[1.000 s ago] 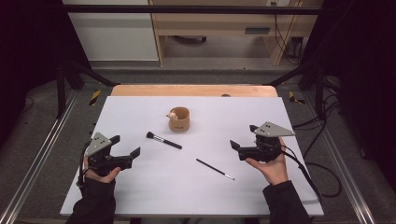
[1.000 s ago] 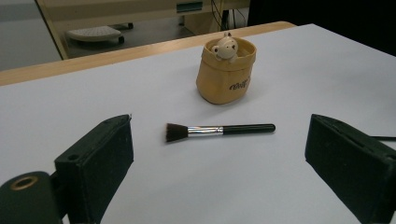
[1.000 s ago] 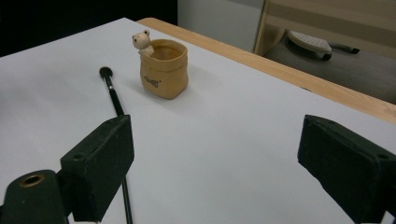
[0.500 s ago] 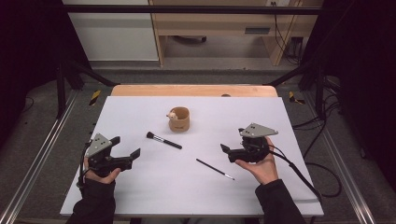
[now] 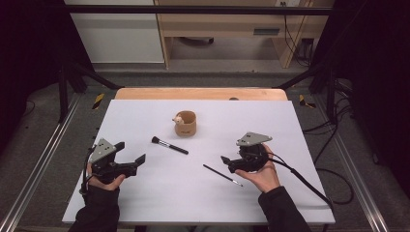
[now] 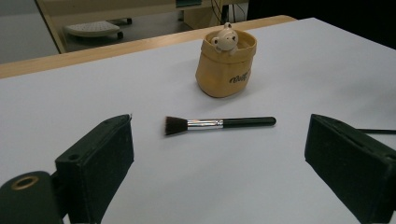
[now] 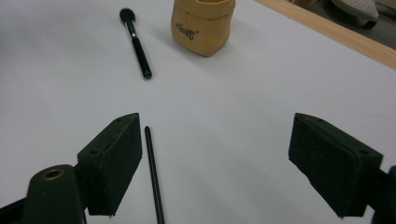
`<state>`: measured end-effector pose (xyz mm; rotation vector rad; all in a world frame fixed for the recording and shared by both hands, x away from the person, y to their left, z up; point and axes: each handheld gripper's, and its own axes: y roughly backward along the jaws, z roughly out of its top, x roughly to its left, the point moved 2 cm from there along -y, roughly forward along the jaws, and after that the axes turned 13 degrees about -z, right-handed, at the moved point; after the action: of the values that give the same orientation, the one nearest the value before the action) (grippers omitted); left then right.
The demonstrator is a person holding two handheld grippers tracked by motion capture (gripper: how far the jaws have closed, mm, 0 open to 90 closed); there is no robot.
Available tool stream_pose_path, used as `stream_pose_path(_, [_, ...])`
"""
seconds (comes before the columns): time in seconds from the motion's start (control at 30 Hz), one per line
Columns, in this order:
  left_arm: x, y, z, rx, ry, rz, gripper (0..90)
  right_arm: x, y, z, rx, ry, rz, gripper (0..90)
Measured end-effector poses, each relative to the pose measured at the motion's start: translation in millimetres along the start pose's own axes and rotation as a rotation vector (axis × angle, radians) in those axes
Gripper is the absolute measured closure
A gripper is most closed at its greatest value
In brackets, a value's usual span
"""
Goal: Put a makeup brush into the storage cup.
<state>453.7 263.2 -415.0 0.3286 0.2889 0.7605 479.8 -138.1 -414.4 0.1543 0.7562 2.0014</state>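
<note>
Both grippers' fingers wide, empty; right gripper (image 7: 215, 168) view shows thin brush (image 7: 154, 179) btwn, prob. untouched.

A tan fabric pot (image 5: 186, 124) with a small bear figure (image 5: 178, 119) is standing upright mid-table; a thick makeup brush (image 5: 169, 145) is lying just beside it on the white tabletop (image 5: 145, 193).

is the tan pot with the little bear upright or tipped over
Upright: the tan fabric-look pot stands on its base on the white table, rim up, bear figure peeking out.
</note>
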Motion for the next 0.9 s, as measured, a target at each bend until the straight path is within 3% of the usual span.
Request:
stream_pose_path(0.53, [0.3, -0.2, -0.8, 0.010, -0.012, 0.002, 7.2, 15.3, -17.9, -4.3, 0.110, 0.074, 0.018, 20.5])
stream_pose_path(0.9, [-0.1, -0.8, -0.8, 0.015, -0.017, 0.008, 6.5, 23.7, -32.4, -11.3, 0.176, 0.094, 0.043, 25.6])
